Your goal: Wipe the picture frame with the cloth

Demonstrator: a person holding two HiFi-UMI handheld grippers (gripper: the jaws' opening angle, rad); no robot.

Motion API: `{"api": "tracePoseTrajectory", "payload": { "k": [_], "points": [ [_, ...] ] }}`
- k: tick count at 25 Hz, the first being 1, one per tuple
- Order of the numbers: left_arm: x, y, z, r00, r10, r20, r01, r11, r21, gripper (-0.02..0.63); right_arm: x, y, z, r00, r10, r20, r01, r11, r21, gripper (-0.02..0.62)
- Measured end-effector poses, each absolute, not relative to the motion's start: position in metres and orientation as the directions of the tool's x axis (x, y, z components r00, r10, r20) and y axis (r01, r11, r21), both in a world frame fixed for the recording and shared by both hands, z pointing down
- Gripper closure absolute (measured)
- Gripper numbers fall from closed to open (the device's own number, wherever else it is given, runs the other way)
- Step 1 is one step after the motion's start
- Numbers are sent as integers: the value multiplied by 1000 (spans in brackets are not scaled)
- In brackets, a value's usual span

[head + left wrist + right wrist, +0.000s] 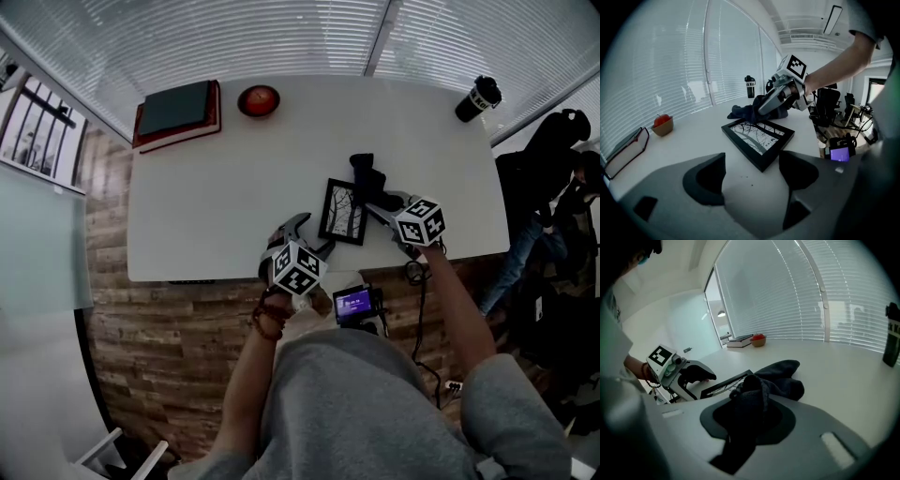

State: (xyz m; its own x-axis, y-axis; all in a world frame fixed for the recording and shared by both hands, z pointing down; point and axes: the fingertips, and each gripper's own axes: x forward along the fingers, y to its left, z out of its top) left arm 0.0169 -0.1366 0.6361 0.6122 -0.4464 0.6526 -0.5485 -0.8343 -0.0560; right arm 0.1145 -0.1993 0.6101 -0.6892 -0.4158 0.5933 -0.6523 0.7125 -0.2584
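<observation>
Head view: frame (343,212) lying flat by the table's (216,187) near edge. The left gripper (312,240) is waiting at its left, the right gripper (379,201) at its far-right corner with the cloth (367,174).
Left gripper view: jaws gaping, holding nothing.
Right gripper view: jaws pinching the cloth.
Step, as judged: bringing the cloth on. Next: sweeping it across the glass.
</observation>
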Motion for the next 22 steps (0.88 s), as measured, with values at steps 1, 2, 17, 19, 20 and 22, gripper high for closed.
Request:
{"api": "tracePoseTrajectory", "payload": {
  "k": [1, 2, 17, 19, 20, 22],
  "points": [
    [17, -136, 636, 612, -446, 653, -549, -834, -55, 259, 113, -196, 610, -693, -417, 589, -653, 709, -266, 512],
    [17, -136, 636, 613, -446, 653, -548, -834, -55, 259, 112, -192, 610, -695, -417, 586, -653, 708, -270, 512],
    [19, -138, 638, 612, -447, 652, -549, -834, -56, 259, 93, -135, 612, -744, -370, 556, -624, 683, -380, 514],
    [21, -138, 638, 611, -447, 653, -550, -833, -56, 259, 92, -130, 611, -749, -365, 553, -620, 680, -391, 514],
    [21, -138, 638, 611, -446, 654, -550, -834, -55, 259, 91, -127, 611, -751, -361, 553, -617, 680, -395, 514],
    [21, -138, 638, 612, -444, 654, -549, -834, -54, 259, 88, -122, 611, -752, -355, 555, -615, 680, -399, 514]
  ]
}}
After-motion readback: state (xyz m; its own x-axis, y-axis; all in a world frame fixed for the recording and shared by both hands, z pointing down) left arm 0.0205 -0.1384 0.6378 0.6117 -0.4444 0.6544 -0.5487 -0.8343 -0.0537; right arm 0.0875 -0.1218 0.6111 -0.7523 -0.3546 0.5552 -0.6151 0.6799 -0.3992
